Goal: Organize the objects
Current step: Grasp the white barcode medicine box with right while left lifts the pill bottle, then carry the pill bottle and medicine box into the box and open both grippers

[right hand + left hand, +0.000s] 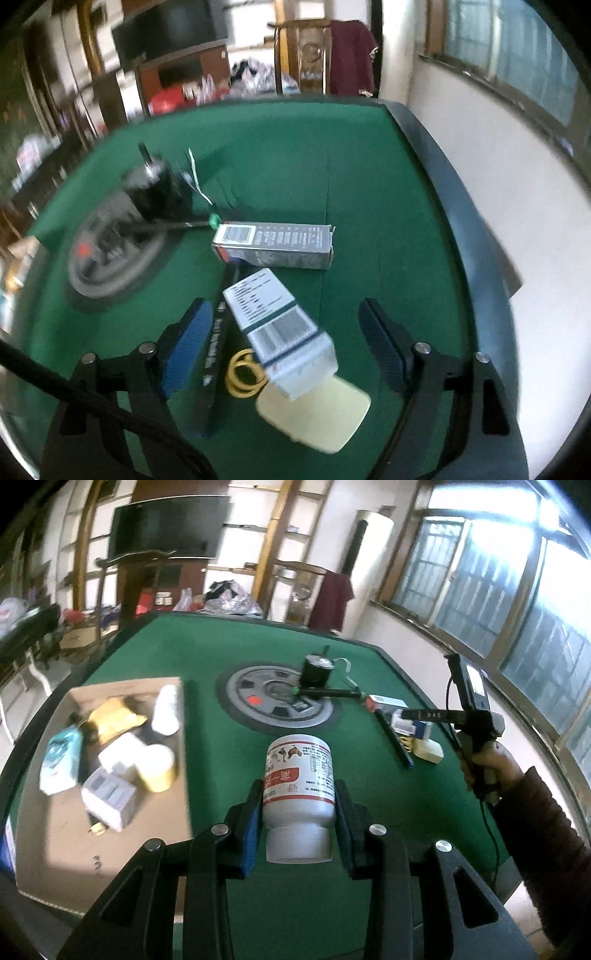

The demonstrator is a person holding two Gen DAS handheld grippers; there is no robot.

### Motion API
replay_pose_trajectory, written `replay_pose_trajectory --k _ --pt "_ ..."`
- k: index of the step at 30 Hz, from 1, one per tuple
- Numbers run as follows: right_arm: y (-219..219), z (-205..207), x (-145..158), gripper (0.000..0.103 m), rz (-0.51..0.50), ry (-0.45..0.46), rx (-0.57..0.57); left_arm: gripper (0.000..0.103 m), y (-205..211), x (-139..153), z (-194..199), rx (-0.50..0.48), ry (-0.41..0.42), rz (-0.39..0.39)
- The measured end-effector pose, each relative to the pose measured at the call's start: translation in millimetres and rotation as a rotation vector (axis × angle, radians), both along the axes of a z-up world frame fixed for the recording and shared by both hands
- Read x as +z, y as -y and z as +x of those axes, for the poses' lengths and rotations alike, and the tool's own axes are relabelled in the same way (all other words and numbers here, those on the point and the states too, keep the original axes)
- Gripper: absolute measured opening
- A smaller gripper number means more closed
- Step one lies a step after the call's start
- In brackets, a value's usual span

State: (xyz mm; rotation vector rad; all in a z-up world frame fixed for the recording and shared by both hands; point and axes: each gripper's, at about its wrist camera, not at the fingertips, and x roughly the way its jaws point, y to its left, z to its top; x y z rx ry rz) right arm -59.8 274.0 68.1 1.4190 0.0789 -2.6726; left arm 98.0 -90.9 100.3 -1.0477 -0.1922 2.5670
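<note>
We're carrying the white bottle [298, 782] in the left tool [298, 801], pads pinching its sides, cap toward us, long axis pointing away over the green counter [221, 657]. The cardboard box [55, 849] is lying just to the left, so we're judging the drop goes leftward. Our right tool [284, 339] is hanging spread over a white carton [280, 328], not gripping it, carton lying lengthwise between the fingers.

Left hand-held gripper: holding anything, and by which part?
Yes. The left hand-held gripper is shut on the white bottle, pads on opposite sides of its body just above the cap, which points toward the camera.
</note>
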Motion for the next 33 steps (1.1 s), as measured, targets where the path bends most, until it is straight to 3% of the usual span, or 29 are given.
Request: replay_pose_trajectory --k 1,2,3,8,11,16,20,24,33 --pt "3.7 -5.2 -5.8 0.044 0.016 0.032 0.009 0.030 6.2 -2.4 -0.8 0.019 0.007 0.007" --pt "4.8 -7.9 -10.8 0.034 0.029 0.053 0.007 0.030 11.4 -4.9 -1.7 0.033 0.014 0.014" --pt "6.4 -8.2 -12.9 0.032 0.043 0.062 0.003 0.030 16.1 -7.5 -0.7 0.040 0.019 0.017" --pt "3.4 7.8 -6.6 0.031 0.014 0.035 -0.034 0.030 45.7 -16.2 -1.4 0.092 0.030 0.031" --pt "-1.0 24.6 8.3 0.031 -0.069 0.017 -0.054 0.030 63.5 -19.4 -1.9 0.126 0.031 0.032" --pt "29.4 64.8 43.5 0.032 -0.206 -0.028 0.030 0.031 106.1 -24.2 0.6 0.220 0.032 0.016" --pt "84.8 88.4 64.8 0.032 -0.317 -0.036 0.163 0.031 142.0 -34.6 1.6 0.303 0.067 0.014" --pt "150.7 106.1 67.7 0.032 -0.409 -0.005 0.290 0.031 170.2 -47.2 3.1 0.364 0.104 0.015" --pt "282.8 137.3 18.5 0.032 -0.475 0.157 0.485 0.031 193.1 -78.6 -13.7 0.374 0.188 -0.047"
